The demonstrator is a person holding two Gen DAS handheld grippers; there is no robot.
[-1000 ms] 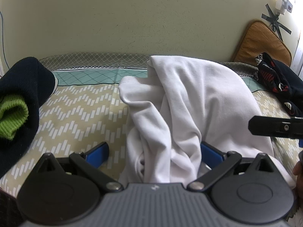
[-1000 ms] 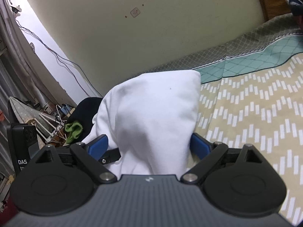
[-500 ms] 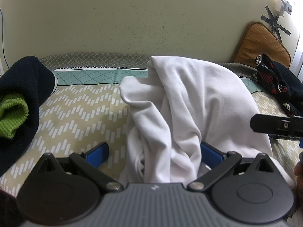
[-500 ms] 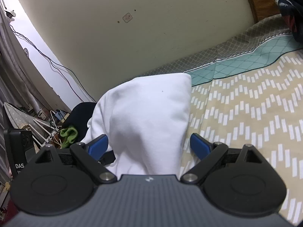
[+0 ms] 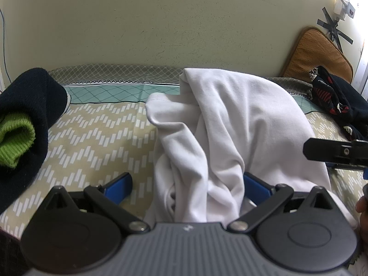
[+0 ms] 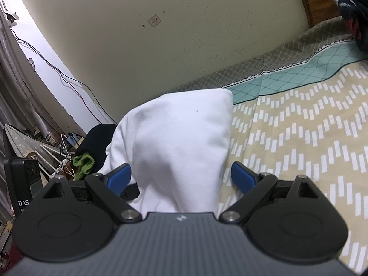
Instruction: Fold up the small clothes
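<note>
A white garment (image 5: 230, 133) lies bunched on the patterned bedspread (image 5: 92, 138). It runs back between the blue fingers of my left gripper (image 5: 186, 184), whose jaws stand wide apart. In the right wrist view the same white garment (image 6: 179, 142) passes between the fingers of my right gripper (image 6: 181, 177), also wide apart, and a bit of bedspread (image 6: 299, 138) shows beside the right finger. The right gripper's black finger shows at the right edge of the left wrist view (image 5: 333, 154).
A dark blue and green knit garment (image 5: 23, 124) lies at the left. A black, red and white garment pile (image 5: 335, 101) lies at the right by an orange cushion (image 5: 319, 53). The wall runs behind the bed. Clutter stands off the bed's left side (image 6: 34, 161).
The right gripper's view has swung left and its jaws have opened wider off the cloth. The left gripper and the garment have hardly moved.
</note>
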